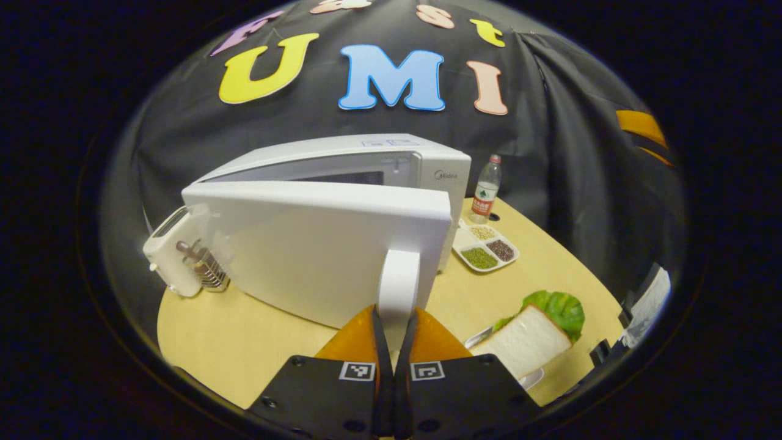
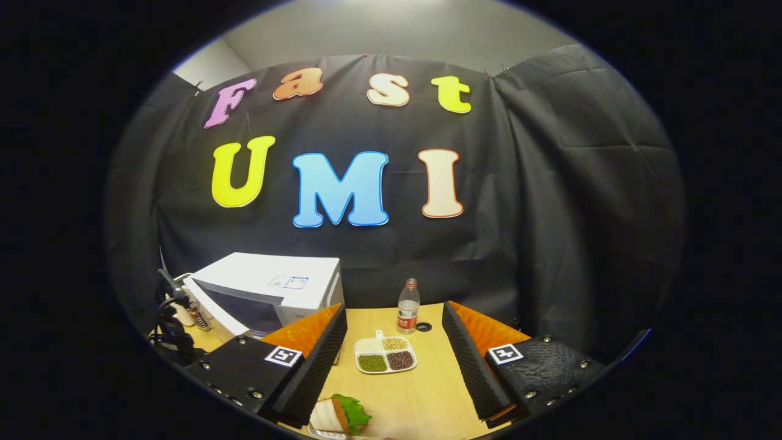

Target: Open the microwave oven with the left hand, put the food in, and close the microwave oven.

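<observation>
The white microwave (image 1: pixel 342 162) stands on the wooden table (image 1: pixel 244 342) with its door (image 1: pixel 317 244) swung partly open. My left gripper (image 1: pixel 396 319) is shut on the door's upright white handle (image 1: pixel 400 281), which sits between its fingers. The food, a sandwich (image 1: pixel 528 342) of white bread and green lettuce on a plate, lies to the right of that gripper. In the right gripper view the microwave (image 2: pixel 275 287) is at the left with its door ajar, and the sandwich (image 2: pixel 336 415) lies low beside my right gripper (image 2: pixel 394 315), which is open and holds nothing.
A divided white dish of beans (image 1: pixel 486 247) (image 2: pixel 385 354) and a water bottle (image 1: pixel 486 189) (image 2: pixel 408 305) stand right of the microwave. A small white appliance (image 1: pixel 171 256) sits at its left. The booth's black cloth closes off the back.
</observation>
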Demonstrator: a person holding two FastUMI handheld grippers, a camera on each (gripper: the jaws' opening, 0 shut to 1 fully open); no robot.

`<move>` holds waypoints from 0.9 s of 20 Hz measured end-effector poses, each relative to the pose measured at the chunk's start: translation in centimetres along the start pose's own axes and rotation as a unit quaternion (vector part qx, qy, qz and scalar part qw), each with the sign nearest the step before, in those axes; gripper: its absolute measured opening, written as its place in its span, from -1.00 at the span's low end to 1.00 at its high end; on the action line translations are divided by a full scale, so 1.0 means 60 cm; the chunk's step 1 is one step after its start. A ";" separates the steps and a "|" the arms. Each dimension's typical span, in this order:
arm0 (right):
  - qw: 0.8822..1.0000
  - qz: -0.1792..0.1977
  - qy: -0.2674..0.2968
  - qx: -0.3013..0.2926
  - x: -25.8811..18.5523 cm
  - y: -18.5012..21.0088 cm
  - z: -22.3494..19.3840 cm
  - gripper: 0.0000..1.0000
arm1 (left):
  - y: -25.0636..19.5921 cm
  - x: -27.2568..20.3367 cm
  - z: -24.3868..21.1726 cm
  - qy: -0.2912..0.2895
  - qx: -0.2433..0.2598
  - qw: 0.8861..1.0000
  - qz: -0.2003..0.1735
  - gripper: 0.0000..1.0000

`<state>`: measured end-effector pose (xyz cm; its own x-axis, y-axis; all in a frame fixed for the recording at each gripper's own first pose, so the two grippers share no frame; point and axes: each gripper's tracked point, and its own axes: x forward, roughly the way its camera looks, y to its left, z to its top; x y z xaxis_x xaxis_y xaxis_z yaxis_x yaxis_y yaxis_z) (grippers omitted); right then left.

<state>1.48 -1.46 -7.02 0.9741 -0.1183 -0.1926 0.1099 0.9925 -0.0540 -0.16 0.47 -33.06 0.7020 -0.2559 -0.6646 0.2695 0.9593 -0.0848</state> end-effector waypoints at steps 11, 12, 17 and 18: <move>0.997 0.062 0.037 -0.022 -0.018 0.103 -0.049 0.91 | 0.151 -0.179 -0.121 0.034 -0.004 0.999 0.019 -0.87; 0.997 0.065 0.041 -0.025 -0.018 0.108 -0.056 0.90 | 0.174 -0.192 -0.131 0.036 0.000 0.999 0.024 -0.87; 0.992 0.079 0.094 -0.018 -0.011 0.126 -0.119 0.90 | 0.286 -0.251 -0.170 0.036 -0.004 0.998 0.050 -0.87; 0.991 0.080 0.104 -0.019 -0.007 0.127 -0.132 0.91 | 0.309 -0.260 -0.174 0.036 -0.003 0.998 0.055 -0.87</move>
<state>0.38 5.92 -15.12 0.9159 0.0334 -0.4001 -0.0547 0.9976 -0.0419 -12.99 23.46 -32.01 0.6780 -0.1408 -0.7214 0.1900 0.9817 -0.0131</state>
